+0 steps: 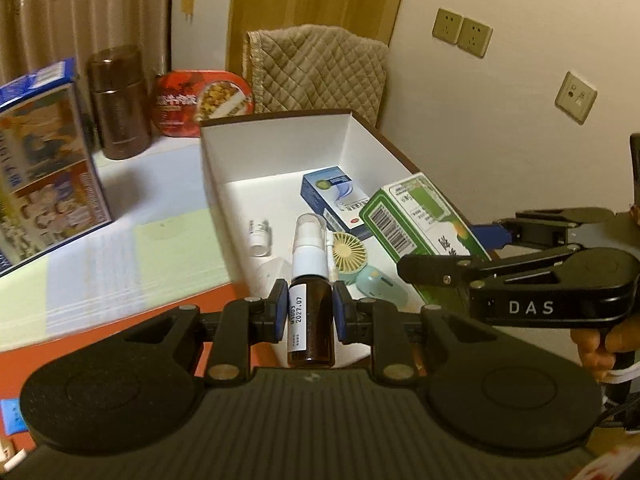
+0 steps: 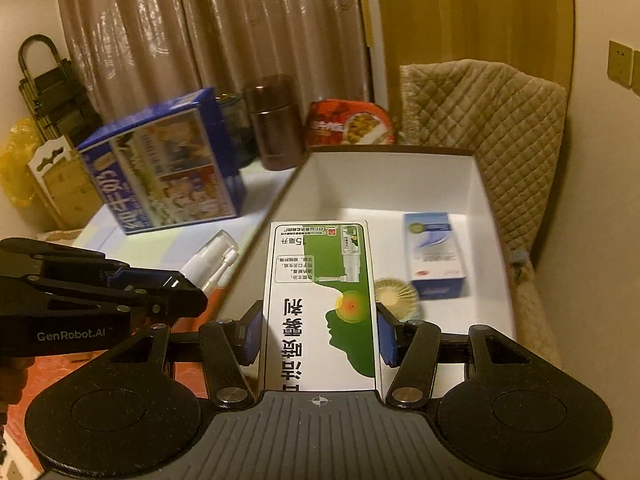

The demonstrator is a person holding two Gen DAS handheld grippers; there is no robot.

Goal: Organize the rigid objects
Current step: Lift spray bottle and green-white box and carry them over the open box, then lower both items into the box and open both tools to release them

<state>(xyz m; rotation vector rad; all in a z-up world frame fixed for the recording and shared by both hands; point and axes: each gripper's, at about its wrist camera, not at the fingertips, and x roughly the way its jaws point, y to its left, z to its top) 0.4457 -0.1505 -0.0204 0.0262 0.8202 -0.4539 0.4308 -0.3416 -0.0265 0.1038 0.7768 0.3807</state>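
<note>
**Both claws loaded above the open storage box**

While the left claw (image 1: 310, 312) stands clamped on an amber spray bottle (image 1: 310, 304), its white nozzle pointing away over the white-lined box (image 1: 280, 148), the right claw (image 2: 320, 336) is clamped on a green-and-white medicine carton (image 2: 320, 300), held above the same box. Inside lie a blue-and-white carton (image 1: 336, 200), a small handheld fan (image 1: 350, 250) and a small white bottle (image 1: 259, 236). The box sits on the worktop (image 1: 160, 208), near a brown flask (image 1: 118, 104).

Amber spray bottle (image 1: 311, 312) with white nozzle, green-and-white carton (image 2: 320, 304), white-lined box (image 1: 276, 148)
</note>
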